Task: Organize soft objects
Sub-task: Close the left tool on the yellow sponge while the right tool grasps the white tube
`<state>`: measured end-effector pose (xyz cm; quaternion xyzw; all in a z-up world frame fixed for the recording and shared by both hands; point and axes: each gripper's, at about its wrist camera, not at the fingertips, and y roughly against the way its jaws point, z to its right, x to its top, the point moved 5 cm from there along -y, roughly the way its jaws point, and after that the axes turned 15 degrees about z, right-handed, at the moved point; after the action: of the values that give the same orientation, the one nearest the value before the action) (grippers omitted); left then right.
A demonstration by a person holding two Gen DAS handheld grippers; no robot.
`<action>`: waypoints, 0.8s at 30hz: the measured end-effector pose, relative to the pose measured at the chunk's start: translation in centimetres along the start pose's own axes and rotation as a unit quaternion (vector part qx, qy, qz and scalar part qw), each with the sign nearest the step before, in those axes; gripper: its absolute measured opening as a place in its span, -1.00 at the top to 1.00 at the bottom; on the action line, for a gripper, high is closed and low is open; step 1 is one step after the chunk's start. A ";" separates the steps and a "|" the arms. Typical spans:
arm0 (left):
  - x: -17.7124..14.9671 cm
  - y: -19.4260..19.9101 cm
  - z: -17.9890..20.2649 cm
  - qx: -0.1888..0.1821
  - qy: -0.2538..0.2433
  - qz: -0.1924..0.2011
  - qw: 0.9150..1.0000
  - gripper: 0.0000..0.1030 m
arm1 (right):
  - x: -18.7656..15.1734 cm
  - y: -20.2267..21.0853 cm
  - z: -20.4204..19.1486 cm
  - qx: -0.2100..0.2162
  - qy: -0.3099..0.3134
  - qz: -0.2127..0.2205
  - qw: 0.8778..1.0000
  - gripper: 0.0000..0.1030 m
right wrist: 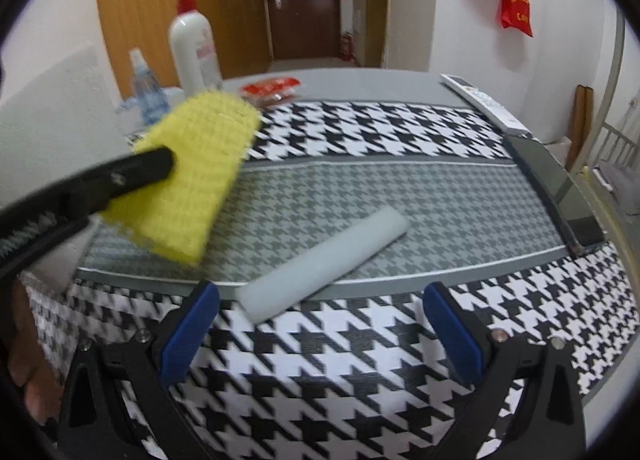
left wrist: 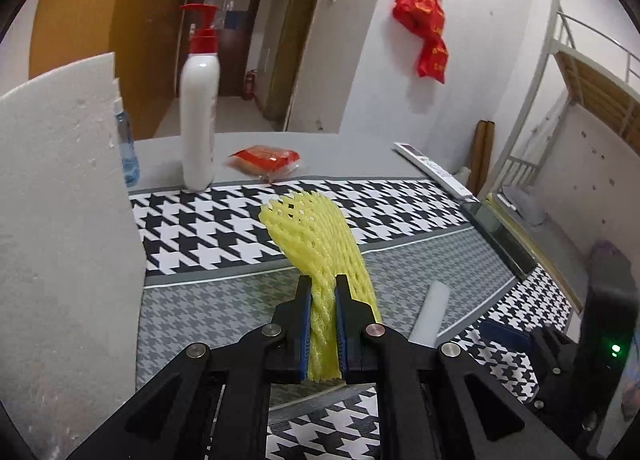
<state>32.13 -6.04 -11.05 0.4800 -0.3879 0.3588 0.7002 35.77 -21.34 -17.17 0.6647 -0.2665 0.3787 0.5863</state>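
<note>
A white foam slab was seen standing at the bench's left edge, with a blue spray bottle behind it near the far left corner. Just right of that, a white pump bottle stood upright at the far edge of the houndstooth mat, and a red packet lay beside it. The left tongs were closed on a yellow foam net, which was held above the mat's left part. A white foam roll lay slantwise on the mat near the front edge, ahead of the right tongs, which were held wide open with nothing between the pads. A remote lay at the right edge.
</note>
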 end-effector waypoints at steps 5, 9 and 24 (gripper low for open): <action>-0.2 -0.1 0.1 0.000 -0.003 -0.005 1.000 0.78 | -0.4 -0.8 0.1 -0.008 -0.003 -0.022 1.000 -1.00; -0.3 -0.2 0.1 0.000 -0.002 -0.007 1.000 0.78 | -0.4 -1.1 -0.2 -0.019 0.007 -0.029 0.999 -1.00; -0.5 -0.1 0.4 -0.002 -0.009 -0.007 1.000 0.78 | -0.5 2.7 4.7 -0.080 -0.055 -0.003 0.995 -0.99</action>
<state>31.96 -6.48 -11.50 0.4845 -0.3914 0.3485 0.7004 34.23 -26.44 -16.18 0.6363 -0.3257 0.3173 0.6231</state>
